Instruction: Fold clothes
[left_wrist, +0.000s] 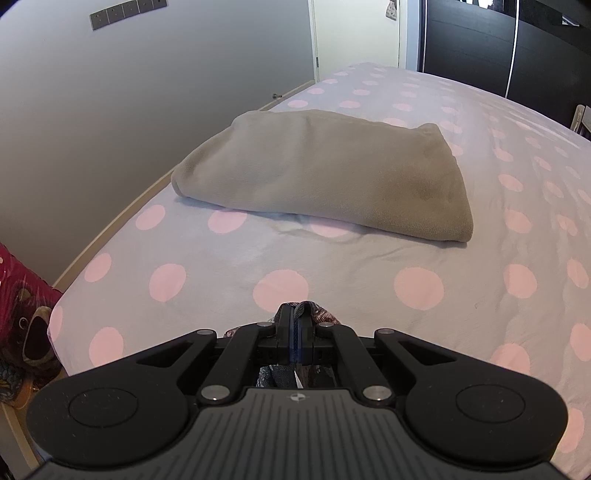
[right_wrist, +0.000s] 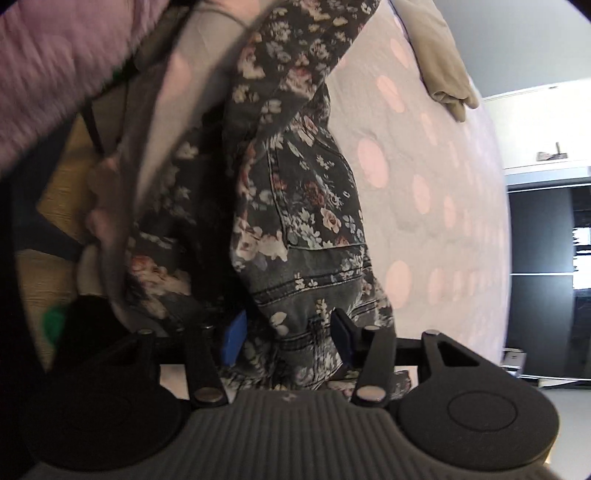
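Left wrist view: left gripper (left_wrist: 295, 325) sits low centre of frame, jaws fully closed, pinching a fold of the floral denim garment (left_wrist: 321, 316). Only a small bunch of that fabric shows, poking out around and under the fingertips at bottom centre. Beyond it, a bed (left_wrist: 369, 266) with a grey sheet and pink polka dots fills most of the frame. A folded beige blanket (left_wrist: 325, 173) lies on the bed in the middle of the frame, well apart from the gripper. Grey wall across the upper left, dark wardrobe (left_wrist: 476, 40) upper right, something red with a print at the left edge, cannot tell what.

Right wrist view, frame rolled and motion-blurred: right gripper (right_wrist: 291, 338) at bottom centre, jaws parted to a medium gap. No earlier frame, so only the state. Garment (right_wrist: 295, 206) runs from the upper centre down between the blue pads (right_wrist: 233, 338); waistband seam and a back pocket are readable. Left pad looks clear of the cloth; right pad is at the fabric edge, contact unclear, no firm grip visible. Pink sleeve (right_wrist: 48, 66) in the upper left, blurred hand (right_wrist: 105, 199) at mid left. Dotted bed on the right side, beige blanket at the top right.
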